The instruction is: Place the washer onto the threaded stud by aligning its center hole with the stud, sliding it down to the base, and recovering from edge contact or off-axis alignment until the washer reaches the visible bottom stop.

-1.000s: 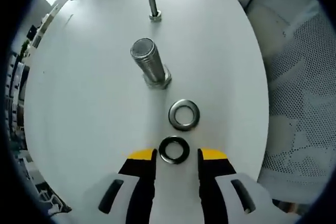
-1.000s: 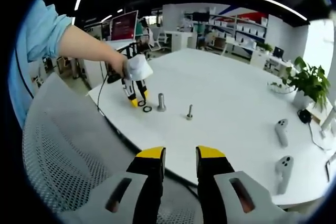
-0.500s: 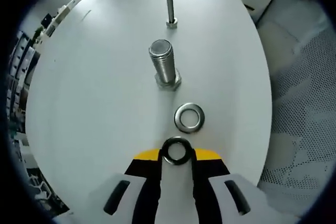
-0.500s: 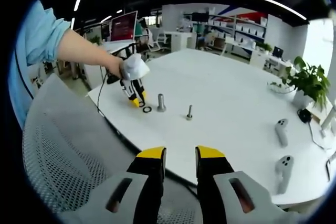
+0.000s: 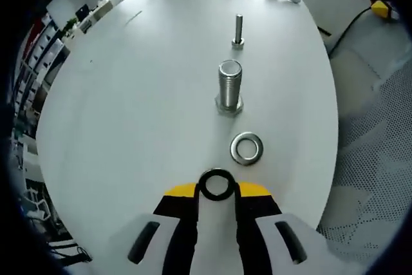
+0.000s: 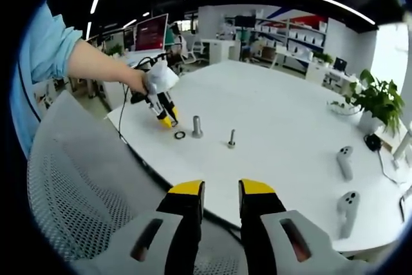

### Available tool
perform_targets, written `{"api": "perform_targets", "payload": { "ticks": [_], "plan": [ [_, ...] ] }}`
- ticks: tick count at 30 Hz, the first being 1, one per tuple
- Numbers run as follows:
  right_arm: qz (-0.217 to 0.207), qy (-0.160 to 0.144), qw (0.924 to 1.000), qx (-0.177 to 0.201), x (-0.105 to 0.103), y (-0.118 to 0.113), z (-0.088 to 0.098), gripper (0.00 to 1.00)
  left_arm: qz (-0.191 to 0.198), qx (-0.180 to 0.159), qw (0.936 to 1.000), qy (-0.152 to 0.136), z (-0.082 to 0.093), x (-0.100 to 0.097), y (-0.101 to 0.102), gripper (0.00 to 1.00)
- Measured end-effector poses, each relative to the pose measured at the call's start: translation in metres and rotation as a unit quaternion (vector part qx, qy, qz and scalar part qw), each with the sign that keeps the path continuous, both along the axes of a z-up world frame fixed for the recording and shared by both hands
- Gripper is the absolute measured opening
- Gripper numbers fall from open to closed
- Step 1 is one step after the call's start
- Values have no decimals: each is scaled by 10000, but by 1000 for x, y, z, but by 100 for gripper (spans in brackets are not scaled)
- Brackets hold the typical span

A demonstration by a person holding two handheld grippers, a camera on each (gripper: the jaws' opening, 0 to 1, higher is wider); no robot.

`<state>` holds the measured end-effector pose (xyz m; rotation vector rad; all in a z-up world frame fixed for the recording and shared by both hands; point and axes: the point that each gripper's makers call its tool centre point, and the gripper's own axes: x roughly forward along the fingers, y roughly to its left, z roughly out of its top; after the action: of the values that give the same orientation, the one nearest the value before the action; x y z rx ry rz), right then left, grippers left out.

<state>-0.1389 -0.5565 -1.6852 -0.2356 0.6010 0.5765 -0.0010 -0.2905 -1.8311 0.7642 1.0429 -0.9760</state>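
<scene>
Pinching a black washer (image 5: 216, 185), the left tongs (image 5: 216, 190) face a silver washer (image 5: 247, 148) lying before the thick stud (image 5: 229, 85); right tongs (image 6: 222, 190) are spread.

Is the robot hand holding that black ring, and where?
Yes. The left gripper pinches the black washer by its outer edge, on opposite sides. The right gripper holds nothing.

Ahead of the left tongs (image 5: 217, 190), which clamp a dark washer (image 5: 216, 184), a silver washer (image 5: 247, 148) lies just right of the straight line to the thick stud (image 5: 229, 87). A thin bolt (image 5: 238, 31) stands farther behind the stud. To either side the worktop (image 5: 129, 107) lies bare. A mesh chair (image 6: 77, 198) stands between the right tongs (image 6: 221, 191) and the worktop edge.
</scene>
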Motion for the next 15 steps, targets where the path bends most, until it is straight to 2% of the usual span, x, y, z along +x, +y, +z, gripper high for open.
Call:
{"api": "perform_targets", "payload": {
  "ticks": [4, 15],
  "plan": [
    [5, 18, 10000, -3, 0, 0, -1, 23, 42, -78, 10000, -23, 9, 2, -5, 19],
    [2, 32, 10000, 36, 0, 0, -1, 23, -174, -81, 9997, -123, 37, 9, -33, 19]
  ]
}}
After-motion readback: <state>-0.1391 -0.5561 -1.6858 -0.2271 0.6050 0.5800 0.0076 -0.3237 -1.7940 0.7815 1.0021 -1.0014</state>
